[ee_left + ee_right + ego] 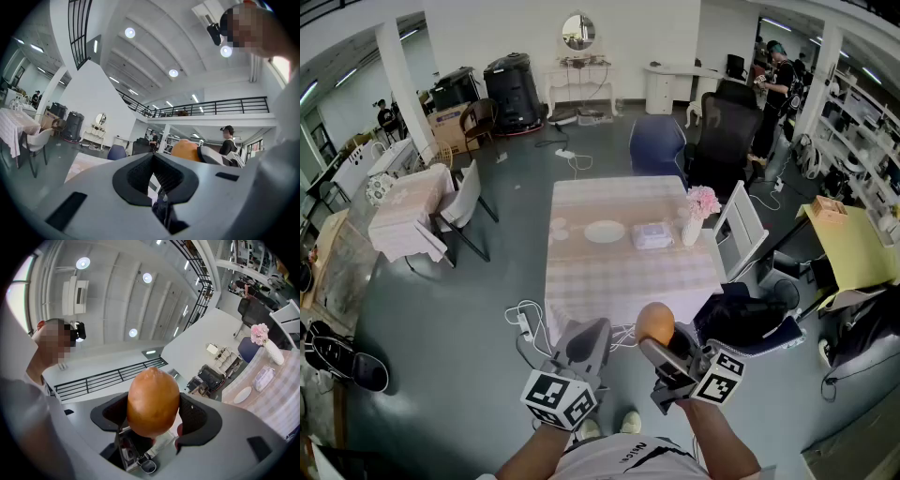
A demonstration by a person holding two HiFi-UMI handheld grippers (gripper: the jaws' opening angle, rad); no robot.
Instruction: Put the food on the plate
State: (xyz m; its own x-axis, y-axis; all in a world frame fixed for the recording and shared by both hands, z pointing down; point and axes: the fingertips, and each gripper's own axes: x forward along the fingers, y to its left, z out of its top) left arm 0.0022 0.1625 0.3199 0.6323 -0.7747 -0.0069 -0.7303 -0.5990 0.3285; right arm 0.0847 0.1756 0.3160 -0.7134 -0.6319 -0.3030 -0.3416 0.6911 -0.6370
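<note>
My right gripper (154,414) is clenched on the food (153,401), a smooth round orange-brown piece wedged between the two black pads, its top sticking out beyond them; my left gripper (154,177) is closed with nothing between its jaws, and sits just beside the right one; I hold both in front of my body, short of the near edge of the desk (619,281); the white plate (605,232) lies far up the checked cloth, well apart from the food; a wrapped pack (652,235) lies just right of it, near a vase of pink flowers (701,208).
</note>
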